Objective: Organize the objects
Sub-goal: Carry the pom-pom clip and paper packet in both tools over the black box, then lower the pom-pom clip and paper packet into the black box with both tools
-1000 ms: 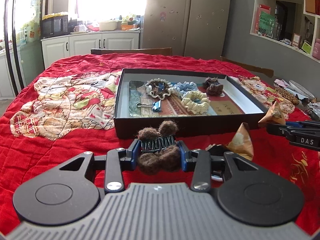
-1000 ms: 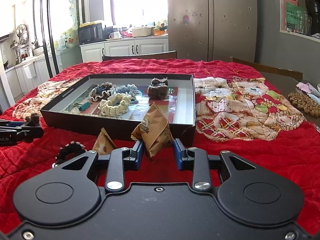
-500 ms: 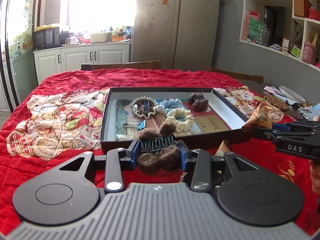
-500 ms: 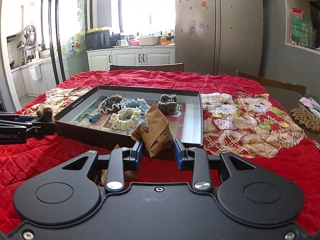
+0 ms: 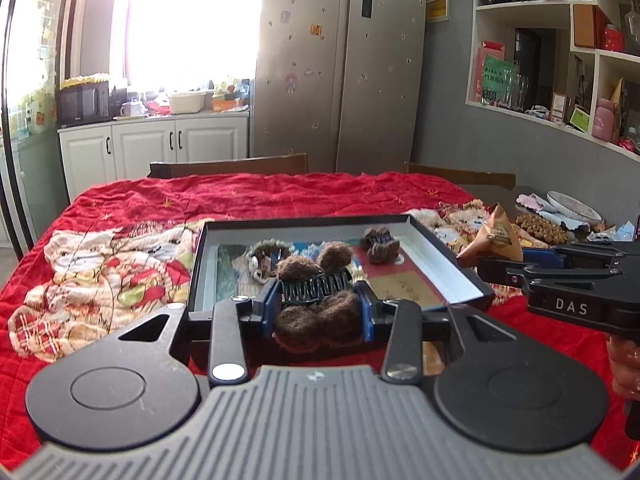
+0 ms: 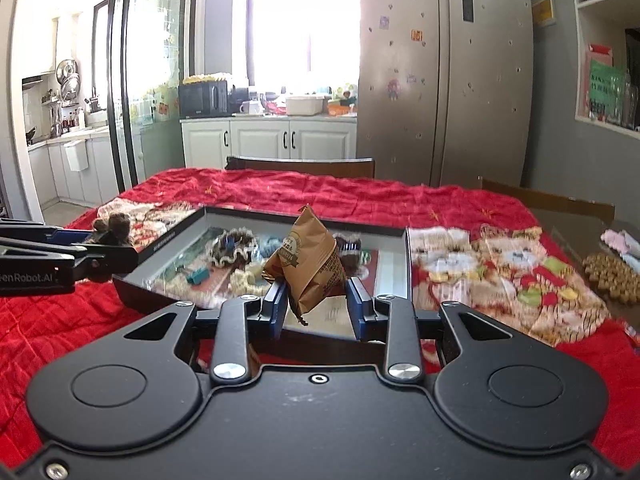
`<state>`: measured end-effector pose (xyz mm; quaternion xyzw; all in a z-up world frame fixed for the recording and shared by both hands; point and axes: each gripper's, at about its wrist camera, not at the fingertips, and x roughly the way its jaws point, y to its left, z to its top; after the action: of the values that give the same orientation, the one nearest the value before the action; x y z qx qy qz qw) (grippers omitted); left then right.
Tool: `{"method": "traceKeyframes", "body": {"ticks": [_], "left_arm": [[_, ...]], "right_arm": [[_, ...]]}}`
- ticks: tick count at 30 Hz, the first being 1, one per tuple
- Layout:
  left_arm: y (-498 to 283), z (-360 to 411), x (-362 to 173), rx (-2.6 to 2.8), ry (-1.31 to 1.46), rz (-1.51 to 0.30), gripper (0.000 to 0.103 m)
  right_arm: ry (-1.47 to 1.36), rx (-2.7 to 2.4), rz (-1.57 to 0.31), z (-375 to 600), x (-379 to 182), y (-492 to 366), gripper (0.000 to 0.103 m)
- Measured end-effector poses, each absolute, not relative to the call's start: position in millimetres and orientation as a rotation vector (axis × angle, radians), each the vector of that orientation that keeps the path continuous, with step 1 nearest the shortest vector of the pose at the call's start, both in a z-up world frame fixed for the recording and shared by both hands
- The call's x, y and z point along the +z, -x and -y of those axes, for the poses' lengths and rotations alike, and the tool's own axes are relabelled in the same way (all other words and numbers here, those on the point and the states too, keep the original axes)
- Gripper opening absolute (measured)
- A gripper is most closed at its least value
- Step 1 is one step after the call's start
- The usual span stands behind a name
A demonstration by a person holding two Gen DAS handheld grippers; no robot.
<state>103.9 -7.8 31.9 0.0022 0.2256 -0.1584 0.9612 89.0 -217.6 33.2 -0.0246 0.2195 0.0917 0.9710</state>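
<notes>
Tray (image 5: 448, 254) sits straight ahead of and below both grippers, its long side running across. Left gripper (image 5: 318, 310) is clamped on a furry claw clip (image 5: 316, 300); right gripper (image 6: 316, 300) pinches a brown packet (image 6: 308, 264). Both loads hang over the near rim, neither nearer.

Two hand-held grippers: left hand-held gripper (image 5: 319, 309), right hand-held gripper (image 6: 316, 306). One black tray (image 5: 448, 254). Two furry brown claw clips (image 5: 316, 280) (image 5: 379, 243). One brown snack packet (image 6: 310, 260).
</notes>
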Motion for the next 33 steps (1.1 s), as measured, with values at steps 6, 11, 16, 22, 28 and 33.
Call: {"method": "traceKeyframes", "body": {"ticks": [6, 11, 16, 22, 28, 33], "left_arm": [[-115.1, 13.3, 41.1, -0.32, -0.009, -0.439, 0.043], [-128.6, 14.4, 45.9, -0.322, 0.007, -0.44, 0.043], [-142.0, 17.8, 48.6, -0.306, 0.001, -0.434, 0.043], [-159.7, 21.5, 47.4, -0.304, 0.017, -0.446, 0.043], [-178.8, 25.3, 42.0, -0.293, 0.019, -0.461, 0.043], [-192.1, 29.2, 34.5, -0.283, 0.016, -0.469, 0.043]], "right_arm": [[0.047, 0.193, -0.432, 214.1, 43.9, -101.8, 0.03], [0.032, 0.206, -0.449, 210.8, 47.1, -119.1, 0.03], [0.027, 0.197, -0.451, 206.7, 47.6, -136.6, 0.03], [0.025, 0.18, -0.458, 202.3, 45.3, -157.2, 0.03], [0.03, 0.168, -0.475, 198.1, 40.3, -176.5, 0.03], [0.015, 0.163, -0.492, 198.8, 31.8, -191.9, 0.03]]}}
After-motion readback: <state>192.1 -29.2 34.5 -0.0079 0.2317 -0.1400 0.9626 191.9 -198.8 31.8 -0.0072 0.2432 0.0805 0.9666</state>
